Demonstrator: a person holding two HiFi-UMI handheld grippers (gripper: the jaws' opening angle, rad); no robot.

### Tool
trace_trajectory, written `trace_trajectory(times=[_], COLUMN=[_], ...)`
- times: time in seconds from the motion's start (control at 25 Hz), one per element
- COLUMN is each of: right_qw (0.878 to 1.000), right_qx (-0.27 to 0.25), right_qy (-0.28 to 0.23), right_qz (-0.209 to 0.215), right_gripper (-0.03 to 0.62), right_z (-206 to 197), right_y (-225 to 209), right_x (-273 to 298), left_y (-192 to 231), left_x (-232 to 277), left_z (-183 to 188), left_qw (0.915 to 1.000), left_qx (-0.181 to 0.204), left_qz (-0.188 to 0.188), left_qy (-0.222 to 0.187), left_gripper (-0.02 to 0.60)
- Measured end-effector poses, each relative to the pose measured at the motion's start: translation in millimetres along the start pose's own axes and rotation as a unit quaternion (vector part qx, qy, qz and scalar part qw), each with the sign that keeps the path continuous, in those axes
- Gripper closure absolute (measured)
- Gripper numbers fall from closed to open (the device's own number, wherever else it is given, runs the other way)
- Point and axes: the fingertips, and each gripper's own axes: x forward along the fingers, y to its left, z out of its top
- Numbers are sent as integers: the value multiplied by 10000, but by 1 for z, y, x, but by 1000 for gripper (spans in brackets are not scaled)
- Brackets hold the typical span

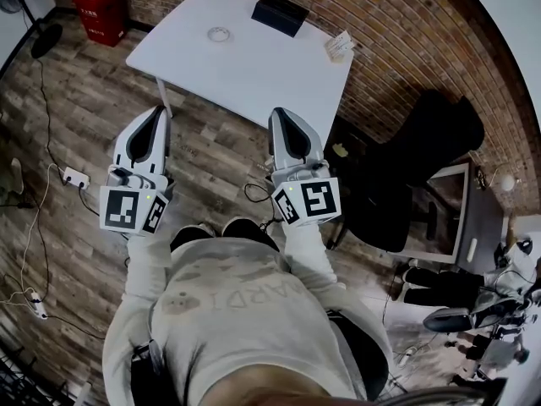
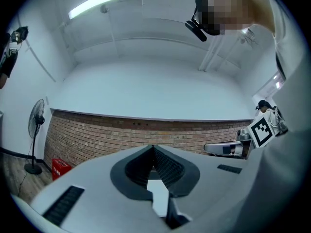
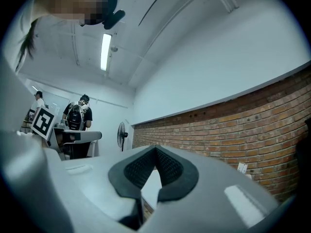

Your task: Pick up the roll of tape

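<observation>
The white desk (image 1: 254,79) stands on a wood-plank floor (image 1: 76,108), against a brick wall (image 1: 380,32). On the desk top lie:
- a roll of tape (image 1: 219,34), left of centre
- a black box (image 1: 279,13), at the wall edge
- a small white pack (image 1: 340,46), at the right corner

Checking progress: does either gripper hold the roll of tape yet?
No: the roll of tape lies on the white table, ahead of the left gripper and right gripper, both shut and empty.
</observation>
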Motion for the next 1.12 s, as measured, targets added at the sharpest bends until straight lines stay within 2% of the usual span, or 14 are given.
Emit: trace_trajectory(times=[0.28, 0.52, 1.12], right_qw=[9999, 9998, 9992], right_qx=[36, 42, 28], right_qy=[123, 143, 61], right_qz=[-17, 104, 393], right_gripper=[583, 583, 583], right_z=[-10, -17, -26], right_y=[-3, -10, -61], right_x=[26, 62, 184], left_y=[22, 49, 113], left_x=[13, 32, 136], left_z=[-11, -17, -22], left_qw=[9999, 9997, 9993], left_qx=[-134, -145, -43], left_qz=[20, 182, 364], left_qy=[80, 103, 1], left_gripper=[575, 575, 575])
